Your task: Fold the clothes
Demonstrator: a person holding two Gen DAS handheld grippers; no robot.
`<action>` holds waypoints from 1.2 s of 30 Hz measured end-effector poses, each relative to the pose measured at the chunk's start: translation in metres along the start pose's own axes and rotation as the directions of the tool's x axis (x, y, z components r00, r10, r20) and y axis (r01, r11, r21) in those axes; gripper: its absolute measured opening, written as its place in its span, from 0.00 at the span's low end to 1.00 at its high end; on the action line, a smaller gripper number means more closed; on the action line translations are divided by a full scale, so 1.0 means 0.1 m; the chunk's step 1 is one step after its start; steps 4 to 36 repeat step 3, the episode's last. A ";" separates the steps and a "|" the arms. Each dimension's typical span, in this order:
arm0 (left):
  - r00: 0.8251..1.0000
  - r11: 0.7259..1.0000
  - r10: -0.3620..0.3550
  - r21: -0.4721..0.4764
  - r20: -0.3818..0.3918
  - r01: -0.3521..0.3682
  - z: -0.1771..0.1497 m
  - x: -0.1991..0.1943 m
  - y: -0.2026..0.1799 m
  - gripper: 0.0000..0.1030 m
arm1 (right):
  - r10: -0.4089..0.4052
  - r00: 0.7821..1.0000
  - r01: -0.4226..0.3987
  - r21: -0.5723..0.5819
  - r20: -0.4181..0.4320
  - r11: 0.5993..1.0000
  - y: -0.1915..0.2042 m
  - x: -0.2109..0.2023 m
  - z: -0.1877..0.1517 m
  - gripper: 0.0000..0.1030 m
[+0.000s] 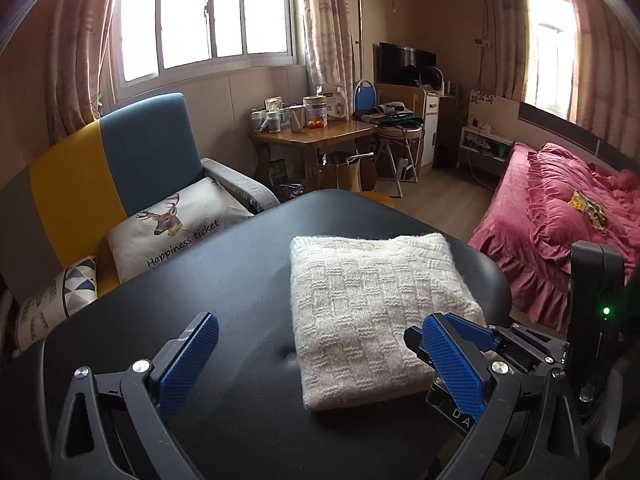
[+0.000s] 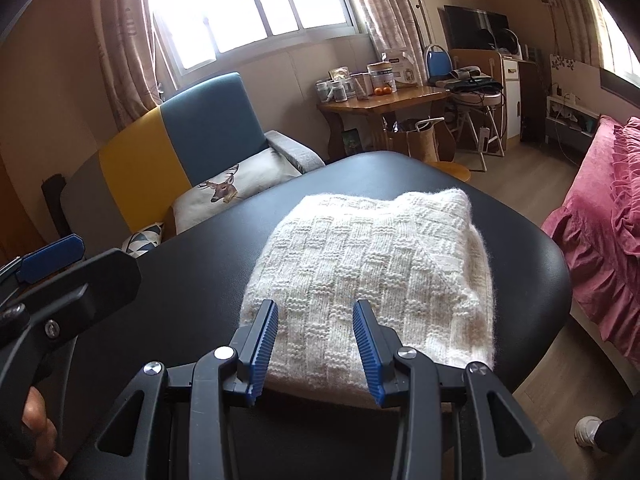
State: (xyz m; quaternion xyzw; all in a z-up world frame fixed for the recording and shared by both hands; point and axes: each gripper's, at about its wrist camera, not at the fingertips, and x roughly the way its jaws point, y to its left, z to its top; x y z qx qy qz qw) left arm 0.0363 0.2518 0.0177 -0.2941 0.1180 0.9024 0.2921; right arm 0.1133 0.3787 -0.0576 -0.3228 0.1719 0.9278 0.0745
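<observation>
folded cream knit sweater lies near right edge of black table | left gripper wide apart, empty | right gripper parted over sweater's near edge, gripping nothing

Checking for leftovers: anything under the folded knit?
The white knit lies folded on the black table; only table shows around it. Its inner layers and anything beneath are covered. Both grippers, left and right, are open.

I'm seeing the folded sweater sitting on the table, sofa behind-left, bed off right.
</observation>
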 end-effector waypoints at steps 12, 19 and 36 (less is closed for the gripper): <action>1.000 1.000 0.009 -0.004 -0.007 -0.009 -0.02 0.05 0.03 1.00 | -0.009 1.000 0.009 0.006 -0.003 1.000 -0.02 0.02 -0.01 0.38; 1.000 1.000 0.009 -0.004 -0.007 -0.009 -0.02 0.05 0.03 1.00 | -0.009 1.000 0.009 0.006 -0.003 1.000 -0.02 0.02 -0.01 0.38; 1.000 1.000 0.009 -0.004 -0.007 -0.009 -0.02 0.05 0.03 1.00 | -0.009 1.000 0.009 0.006 -0.003 1.000 -0.02 0.02 -0.01 0.38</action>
